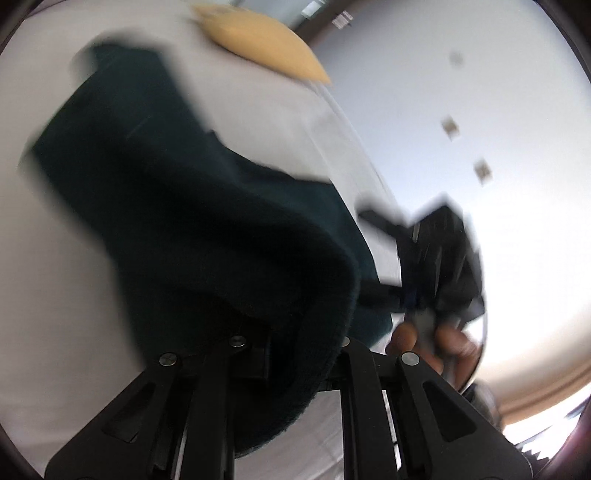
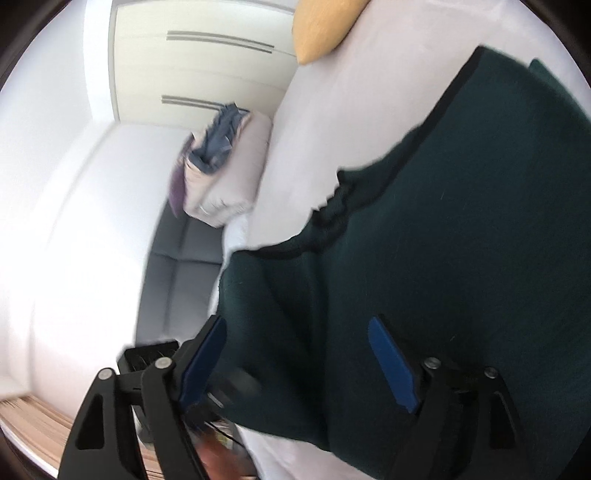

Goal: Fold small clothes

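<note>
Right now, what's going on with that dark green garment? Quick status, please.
Left tool shut on the green garment, lifting a fold. Right tool open above the cloth, gripping nothing. Yellow pillow far off, nothing in the way.

Dark green garment (image 2: 424, 258): small knit piece of a deep, near-black green, with a darker trimmed edge running along its upper side and a short bunched, wavy stretch midway along that edge. It lay spread on a white bed sheet, mostly flat, reaching to the sheet's near edge. In the left wrist view one end of the garment (image 1: 184, 206) was raised off the sheet and doubled over, its folded edge thick and rounded, hanging toward the camera. Motion blur softened its outline; its exact type could not be told.
</note>
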The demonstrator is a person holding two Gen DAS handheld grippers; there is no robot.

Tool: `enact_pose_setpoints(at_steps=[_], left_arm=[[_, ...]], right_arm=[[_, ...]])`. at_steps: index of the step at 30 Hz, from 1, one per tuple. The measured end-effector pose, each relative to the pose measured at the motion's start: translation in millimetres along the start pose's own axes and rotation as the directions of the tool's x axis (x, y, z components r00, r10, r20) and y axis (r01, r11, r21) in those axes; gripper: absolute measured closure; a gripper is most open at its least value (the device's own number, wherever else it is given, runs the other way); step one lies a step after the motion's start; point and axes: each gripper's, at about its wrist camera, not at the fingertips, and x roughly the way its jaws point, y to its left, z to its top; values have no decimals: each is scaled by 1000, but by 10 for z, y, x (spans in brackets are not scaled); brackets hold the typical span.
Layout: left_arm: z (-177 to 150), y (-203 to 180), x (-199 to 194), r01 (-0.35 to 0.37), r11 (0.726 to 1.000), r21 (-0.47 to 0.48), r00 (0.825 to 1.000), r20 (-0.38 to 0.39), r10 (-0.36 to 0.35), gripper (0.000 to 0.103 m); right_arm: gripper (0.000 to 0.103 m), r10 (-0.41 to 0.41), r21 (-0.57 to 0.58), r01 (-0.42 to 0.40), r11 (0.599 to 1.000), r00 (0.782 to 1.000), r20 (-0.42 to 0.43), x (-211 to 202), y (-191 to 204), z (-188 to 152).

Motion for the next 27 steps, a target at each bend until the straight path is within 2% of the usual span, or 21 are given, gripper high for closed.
enact_pose_setpoints(at_steps=[2,5,11,13,16,17,18,19,21,24,27], left_arm=[[-71,-177,319,-12,999,41,999,-45,14,92],[-156,-311,596,-63,994,93,995,-75,70,92],[-117,-452,724,-124,980,155,988,-71,136,90],[-156,-549,681,-109,981,162,991,-62,120,87],[-198,-654,499,-2,988,155,1000,-5,3,66],[-199,-684,473,6,986,165,1000,8,-8,36],[-200,-729,464,-1,983,182,1000,25,-4,16],[-199,-761,479,-5,981,194,1000,31,-1,15],[-180,-814,584,33,981,193,999,-17,-30,15],[-186,-834,507,103,979,178,994,17,-108,15],[-202,-741,347,73,981,179,995,51,-83,15]], right_arm=[[13,43,24,-42,999,999,-14,-51,-61,94],[13,43,60,-42,997,999,-24,-93,-176,178],[13,42,48,-40,998,999,-27,-55,-164,186],[13,25,45,-23,999,999,-46,-5,-140,193],[13,6,29,-4,1000,998,-67,34,-101,194],[13,1,32,2,999,997,-71,33,-110,199],[13,-4,36,7,999,997,-72,38,-116,214],[13,-6,42,9,999,998,-69,10,-132,218],[13,-7,49,10,999,998,-62,-66,-155,224],[13,-17,56,20,998,998,-58,-157,-183,237],[13,-46,35,49,998,996,-71,-177,-160,249]])
